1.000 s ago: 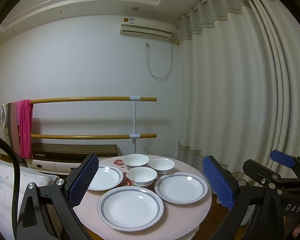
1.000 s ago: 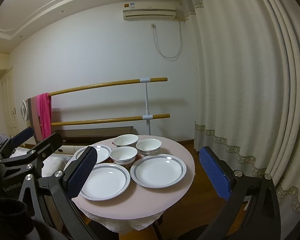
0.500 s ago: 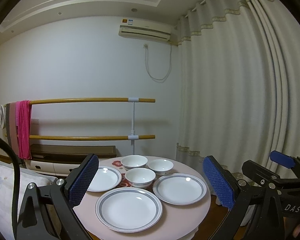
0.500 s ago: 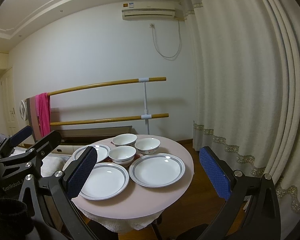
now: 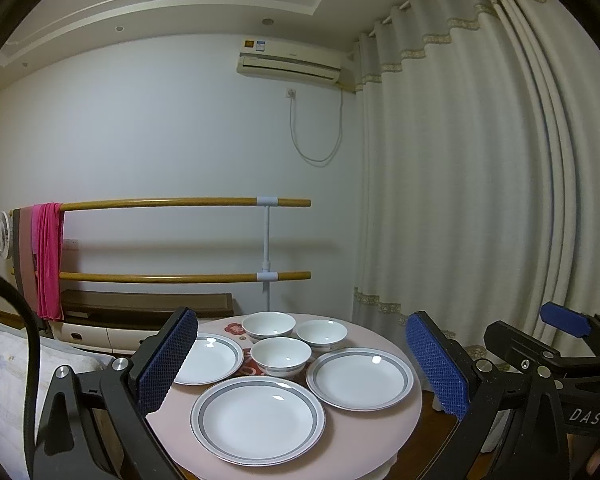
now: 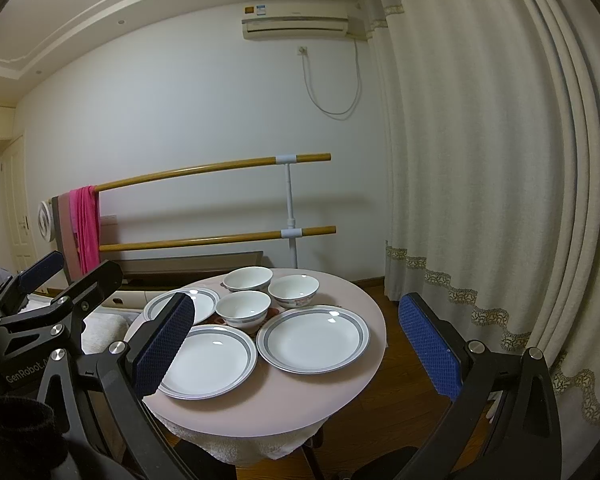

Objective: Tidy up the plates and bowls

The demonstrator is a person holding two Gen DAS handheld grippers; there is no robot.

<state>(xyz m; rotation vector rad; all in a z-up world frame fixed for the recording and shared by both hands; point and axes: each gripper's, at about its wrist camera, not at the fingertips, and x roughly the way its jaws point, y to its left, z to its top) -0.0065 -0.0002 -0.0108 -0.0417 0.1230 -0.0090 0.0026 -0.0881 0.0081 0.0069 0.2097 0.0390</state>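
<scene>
three white plates with grey rim bands are lying flat on the round pink table (image 5: 380, 424): near plate (image 5: 258, 419), right plate (image 5: 359, 378), left plate (image 5: 210, 358). three white bowls are sitting upright behind them, clustered close: front bowl (image 5: 281, 356), back bowl (image 5: 268, 325), right bowl (image 5: 322, 334).

Left tongs (image 5: 302, 360) spread wide, right tongs (image 6: 296, 344) spread wide, both empty
</scene>
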